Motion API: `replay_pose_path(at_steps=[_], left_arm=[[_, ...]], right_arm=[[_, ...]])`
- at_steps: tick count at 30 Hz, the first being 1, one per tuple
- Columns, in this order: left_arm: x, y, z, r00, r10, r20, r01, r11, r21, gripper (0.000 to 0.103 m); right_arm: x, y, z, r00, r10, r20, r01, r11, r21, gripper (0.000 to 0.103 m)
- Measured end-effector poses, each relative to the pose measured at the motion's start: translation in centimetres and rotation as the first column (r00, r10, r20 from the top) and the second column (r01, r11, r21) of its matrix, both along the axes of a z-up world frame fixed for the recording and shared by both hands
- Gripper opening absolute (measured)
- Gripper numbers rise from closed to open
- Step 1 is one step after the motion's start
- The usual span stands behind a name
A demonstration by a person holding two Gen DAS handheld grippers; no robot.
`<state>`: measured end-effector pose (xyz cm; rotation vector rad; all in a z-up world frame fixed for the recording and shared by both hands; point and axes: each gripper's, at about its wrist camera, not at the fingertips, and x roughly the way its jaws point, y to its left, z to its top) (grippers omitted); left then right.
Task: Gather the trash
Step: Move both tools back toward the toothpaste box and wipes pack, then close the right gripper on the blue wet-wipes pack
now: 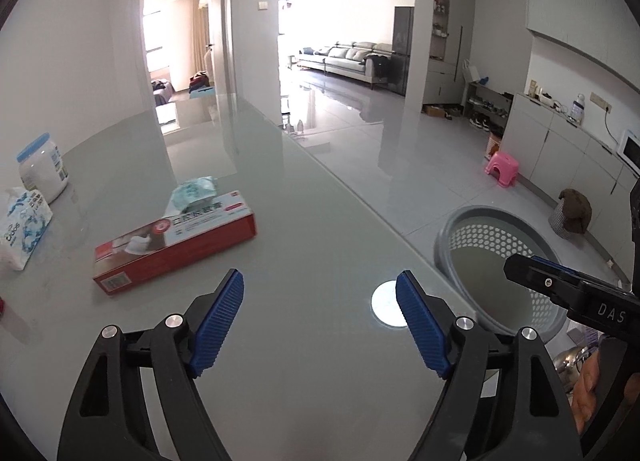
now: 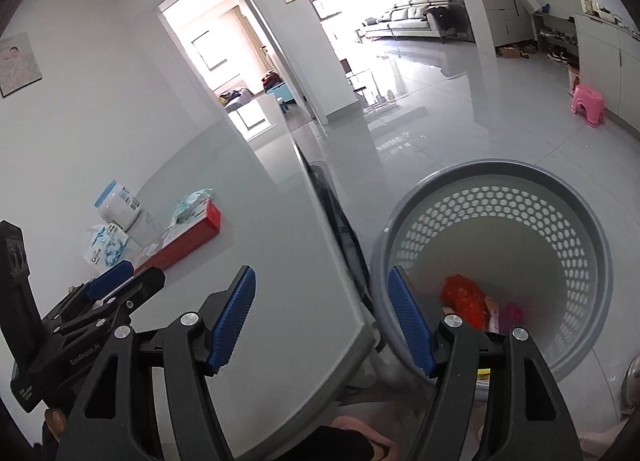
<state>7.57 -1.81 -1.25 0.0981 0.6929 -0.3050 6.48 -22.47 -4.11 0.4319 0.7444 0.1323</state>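
My left gripper [image 1: 320,285] hangs open over the glossy grey table [image 1: 304,197], nothing between its blue pads. A red box [image 1: 176,245] lies on the table ahead to the left, with a crumpled teal wrapper [image 1: 194,192] behind it. My right gripper [image 2: 322,281] is open and empty, straddling the table's edge and the rim of the grey perforated bin [image 2: 500,269] standing on the floor. Inside the bin lie a red-orange wrapper [image 2: 466,297] and a pink scrap [image 2: 510,313]. The bin [image 1: 492,261] shows at the right in the left wrist view too.
A white jar with a blue lid [image 1: 42,169] and a blue-and-white tissue pack [image 1: 22,229] stand at the table's left. A pink stool [image 1: 502,168] and a brown-topped object [image 1: 574,213] are on the floor beyond the bin. The other gripper [image 1: 576,293] juts in from the right.
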Motion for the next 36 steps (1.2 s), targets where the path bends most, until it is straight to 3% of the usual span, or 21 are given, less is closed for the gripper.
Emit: replay_pose_path(at_steps=[8, 18, 26, 36], left_arm=[[1.4, 8.9, -0.7, 0.988, 0.151, -0.004, -0.151, 0.988, -0.006, 0.077], [3.1, 17.8, -2.1, 0.951, 0.309, -0.014, -0.309, 0.951, 0.012, 0.077], [4.2, 21.7, -3.4, 0.931, 0.362, -0.044, -0.363, 0.932, -0.017, 0.077], [4.2, 23.2, -3.4, 0.925, 0.378, -0.039, -0.379, 0.924, -0.051, 0.077]], right_arm=[[4.1, 7.8, 1.0, 0.992, 0.124, 0.005, -0.124, 0.991, -0.045, 0.068], [10.7, 17.2, 0.6, 0.962, 0.271, -0.018, -0.272, 0.958, -0.09, 0.069], [17.1, 22.3, 0.0, 0.947, 0.314, -0.071, -0.321, 0.939, -0.127, 0.069], [24.4, 26.4, -0.9, 0.946, 0.281, -0.159, -0.312, 0.923, -0.225, 0.069]])
